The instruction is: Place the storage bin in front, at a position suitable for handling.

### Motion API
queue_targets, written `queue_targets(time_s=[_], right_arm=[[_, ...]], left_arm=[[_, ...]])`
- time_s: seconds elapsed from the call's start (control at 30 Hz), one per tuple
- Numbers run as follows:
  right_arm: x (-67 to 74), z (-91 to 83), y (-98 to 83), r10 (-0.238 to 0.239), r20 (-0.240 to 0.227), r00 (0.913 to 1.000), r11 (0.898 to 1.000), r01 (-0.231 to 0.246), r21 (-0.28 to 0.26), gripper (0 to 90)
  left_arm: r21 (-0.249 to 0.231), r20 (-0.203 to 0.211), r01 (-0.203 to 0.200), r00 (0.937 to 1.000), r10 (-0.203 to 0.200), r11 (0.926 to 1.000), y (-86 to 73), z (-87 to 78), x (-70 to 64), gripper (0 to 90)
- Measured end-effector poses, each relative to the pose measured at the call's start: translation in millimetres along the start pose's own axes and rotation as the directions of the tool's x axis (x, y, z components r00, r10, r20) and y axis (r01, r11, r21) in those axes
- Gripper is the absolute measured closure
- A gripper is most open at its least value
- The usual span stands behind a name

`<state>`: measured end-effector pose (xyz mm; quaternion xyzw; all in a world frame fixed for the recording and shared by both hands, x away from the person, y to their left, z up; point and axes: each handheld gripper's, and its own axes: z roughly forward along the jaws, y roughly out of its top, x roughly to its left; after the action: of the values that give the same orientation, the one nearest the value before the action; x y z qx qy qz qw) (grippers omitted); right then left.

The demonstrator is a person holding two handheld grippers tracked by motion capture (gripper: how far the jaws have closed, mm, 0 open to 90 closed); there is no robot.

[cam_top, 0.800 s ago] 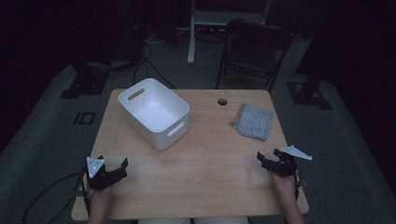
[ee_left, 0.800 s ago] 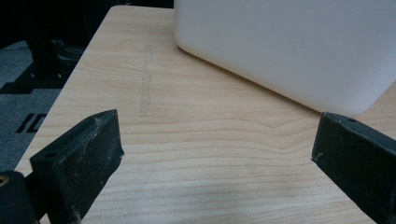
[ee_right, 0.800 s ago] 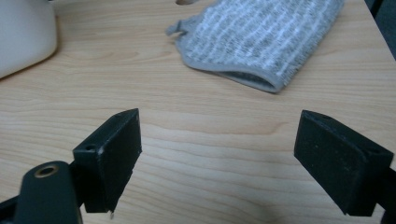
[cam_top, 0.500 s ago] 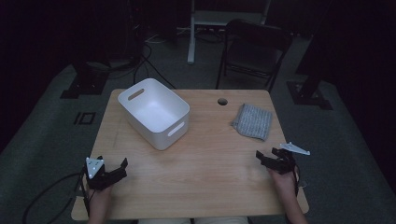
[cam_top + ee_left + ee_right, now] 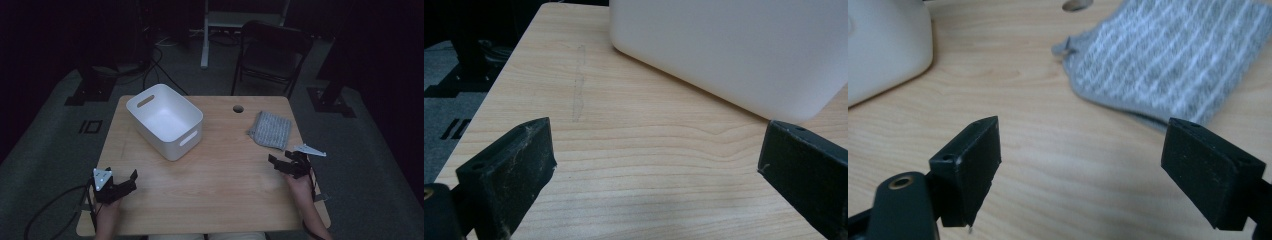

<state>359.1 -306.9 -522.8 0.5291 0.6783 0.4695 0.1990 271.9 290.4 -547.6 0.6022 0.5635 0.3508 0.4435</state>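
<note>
Item: folded grey knitted cloth with fine pale stripes, soft and ribbed, lying flat on the light wooden worktop. In the right gripper view the cloth shows one loose corner curled up on the side toward the bin, and its near edge is rounded by the fold.

Position: the cloth lies just ahead of your right tool, slightly toward the bin side, near but apart from it. In the right gripper view its near edge sits beyond the two black fingertips, closer to the one at the right of that view; bare wood lies between the jaws. A small round hole in the worktop sits past the cloth's far corner.

Right tool: you hold it low over the worktop, jaws spread wide, gripping nothing and touching nothing.

Left tool: you hold it near the worktop's near left corner, well apart from the cloth. Its jaws stand wide apart in the left gripper view, with only bare wood between the fingertips; it holds nothing.

Other item: white rectangular plastic bin with handle slots, set at an angle ahead of your left tool and empty as far as its inside shows. In the left gripper view its smooth white wall rises beyond the jaws, not touching them.
</note>
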Motion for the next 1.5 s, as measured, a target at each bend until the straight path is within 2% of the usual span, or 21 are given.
queue_targets(time_s=[0.1,0.23,0.43,0.87,1.13,1.5], right_arm=[[1.6,1.1,5.7,-0.005,-0.004,1.0,1.0,0.005,-0.002,15.9],[7.3,2.7,21.9,-0.011,-0.009,0.9999,1.0,0.011,-0.025,15.9],[16.3,8.7,36.3,-0.036,-0.02,0.9992,0.999,0.035,-0.022,16.0],[49.4,38.8,75.6,-0.083,-0.061,0.9946,0.997,0.083,-0.011,15.9],[65.7,53.6,92.2,-0.114,-0.091,0.9893,0.993,0.114,-0.013,16.0],[89.9,73.1,115.2,-0.142,-0.127,0.9816,0.99,0.142,-0.014,16.0]], left_arm=[[0.0,0.001,0.005,1.0,-0.005,1.0,-0.1,0.1,0.2,1.9],[0.007,0.003,-0.006,1.0,0.006,1.0,-0.1,0.4,-0.7,2.0],[0.007,0.001,-0.009,1.0,0.009,0.9999,-0.2,1.0,-0.4,2.0],[0.008,0.011,-0.01,0.9999,0.01,0.9999,-0.3,0.8,-0.9,2.0],[0.009,0.015,-0.008,0.9999,0.008,0.9999,-0.5,1.2,-0.3,2.0],[0.015,0.015,-0.036,0.9993,0.036,0.9993,-0.9,2.1,-4.9,2.0]])
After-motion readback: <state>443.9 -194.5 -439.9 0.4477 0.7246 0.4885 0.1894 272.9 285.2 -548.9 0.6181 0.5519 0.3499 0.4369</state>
